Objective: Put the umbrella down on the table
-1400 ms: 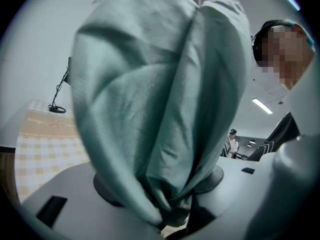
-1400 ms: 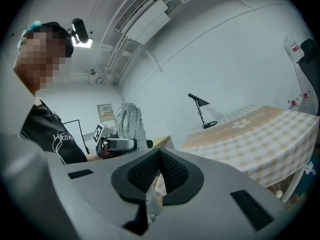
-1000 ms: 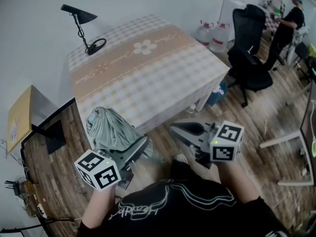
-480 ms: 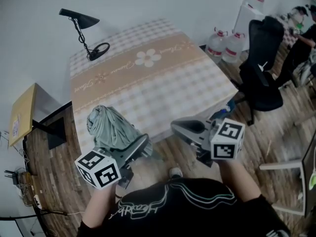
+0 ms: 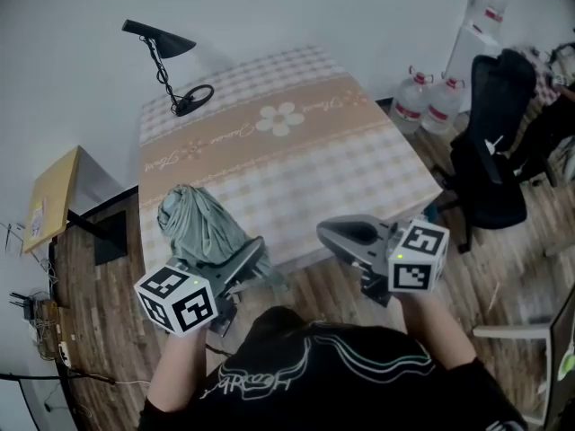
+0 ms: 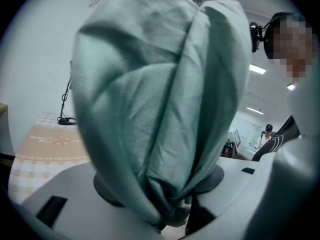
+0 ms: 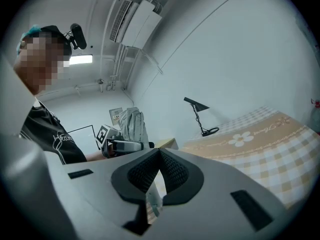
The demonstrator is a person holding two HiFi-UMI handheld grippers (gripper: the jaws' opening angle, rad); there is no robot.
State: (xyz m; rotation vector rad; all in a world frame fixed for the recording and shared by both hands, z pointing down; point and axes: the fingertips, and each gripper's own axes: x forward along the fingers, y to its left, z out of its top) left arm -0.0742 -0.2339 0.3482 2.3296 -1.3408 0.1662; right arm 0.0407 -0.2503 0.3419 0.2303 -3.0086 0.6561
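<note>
The folded grey-green umbrella (image 5: 199,225) stands upright, its lower end pinched between the jaws of my left gripper (image 5: 252,257). Its bunched top hangs at the near left corner of the checked table (image 5: 296,151). In the left gripper view the umbrella fabric (image 6: 160,109) fills the frame and the pads of the left gripper (image 6: 165,184) press on its gathered end. My right gripper (image 5: 328,233) hovers just off the table's near edge, shut with nothing held. In the right gripper view its pads (image 7: 159,171) meet, with the umbrella (image 7: 132,126) off to the left.
A black desk lamp (image 5: 171,61) stands on the table's far left corner. A black office chair (image 5: 494,151) and water jugs (image 5: 431,106) are to the right. A cardboard box (image 5: 49,200) leans at the left over a wood floor.
Both grippers have moved closer to the table's near edge, the umbrella going with the left one. The jaws have not changed.
</note>
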